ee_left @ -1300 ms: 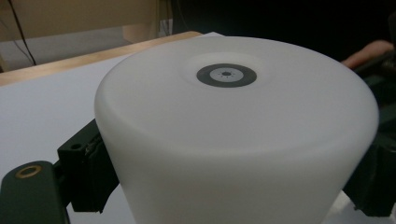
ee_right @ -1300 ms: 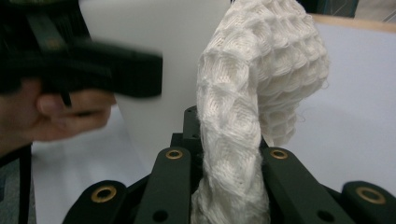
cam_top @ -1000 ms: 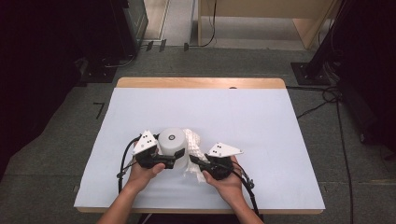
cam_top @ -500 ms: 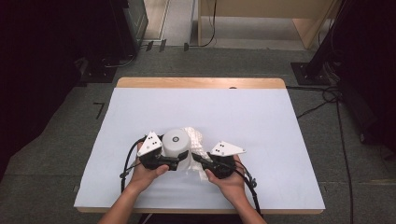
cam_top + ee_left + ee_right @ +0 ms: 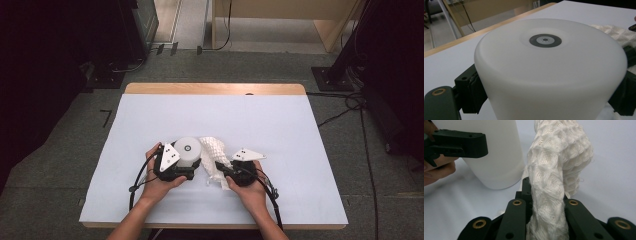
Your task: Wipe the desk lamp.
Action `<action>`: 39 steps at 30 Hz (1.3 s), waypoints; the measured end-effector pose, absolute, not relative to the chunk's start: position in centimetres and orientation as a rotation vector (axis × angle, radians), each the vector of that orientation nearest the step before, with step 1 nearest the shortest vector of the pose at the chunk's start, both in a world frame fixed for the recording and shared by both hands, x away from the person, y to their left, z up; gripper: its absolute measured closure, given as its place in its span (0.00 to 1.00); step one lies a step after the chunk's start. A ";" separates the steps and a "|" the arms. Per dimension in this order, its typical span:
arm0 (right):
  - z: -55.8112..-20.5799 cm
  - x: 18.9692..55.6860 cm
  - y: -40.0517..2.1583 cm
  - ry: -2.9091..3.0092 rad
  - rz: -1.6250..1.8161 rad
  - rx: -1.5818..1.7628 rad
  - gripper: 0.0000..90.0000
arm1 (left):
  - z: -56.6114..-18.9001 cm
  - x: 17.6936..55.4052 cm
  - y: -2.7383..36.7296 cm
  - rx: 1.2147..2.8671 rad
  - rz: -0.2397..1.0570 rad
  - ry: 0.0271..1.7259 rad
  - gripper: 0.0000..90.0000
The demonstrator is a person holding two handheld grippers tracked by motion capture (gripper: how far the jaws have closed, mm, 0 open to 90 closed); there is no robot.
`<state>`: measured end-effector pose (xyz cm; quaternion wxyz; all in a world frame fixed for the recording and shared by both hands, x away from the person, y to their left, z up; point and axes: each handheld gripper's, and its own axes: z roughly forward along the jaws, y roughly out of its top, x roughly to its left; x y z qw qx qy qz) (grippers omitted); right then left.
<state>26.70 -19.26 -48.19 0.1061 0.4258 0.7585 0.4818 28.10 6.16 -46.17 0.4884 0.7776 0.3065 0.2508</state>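
A white round container (image 5: 187,149) stands upside down on the white-covered table (image 5: 280,130), a dark ring at the centre of its base (image 5: 545,40). My left gripper (image 5: 186,165) is shut on its wall, with the black pads (image 5: 470,91) pressed against both sides. Just right of it lies a white waffle-weave cloth (image 5: 214,150). My right gripper (image 5: 220,167) is shut on a bunched fold of this cloth (image 5: 554,170), which rises between its jaws (image 5: 546,220). The container (image 5: 496,157) stands close on that gripper's left, touching or nearly touching the cloth.
The table's wooden far edge (image 5: 215,88) borders a grey floor with cables (image 5: 350,102) and furniture legs behind. Both hands sit near the table's front edge. White table surface spreads to the left, right and far side.
My right gripper has shifted a little to the right and down with the cloth in it. The left gripper and the container have hardly moved.
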 end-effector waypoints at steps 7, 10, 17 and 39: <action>-48.4 26.7 -19.8 2.229 1.426 1.296 0.80 | -46.5 27.9 7.1 1.853 0.566 0.824 0.09; -48.4 26.8 -20.0 2.219 1.434 1.306 0.77 | -46.5 27.6 7.0 1.841 0.570 0.854 0.09; -47.9 26.3 -20.5 2.153 1.451 1.326 0.76 | -46.5 26.3 6.5 1.776 0.631 1.015 0.05; -45.9 24.7 -17.4 2.200 1.523 1.091 0.89 | -44.4 27.4 8.1 1.729 0.290 0.790 0.10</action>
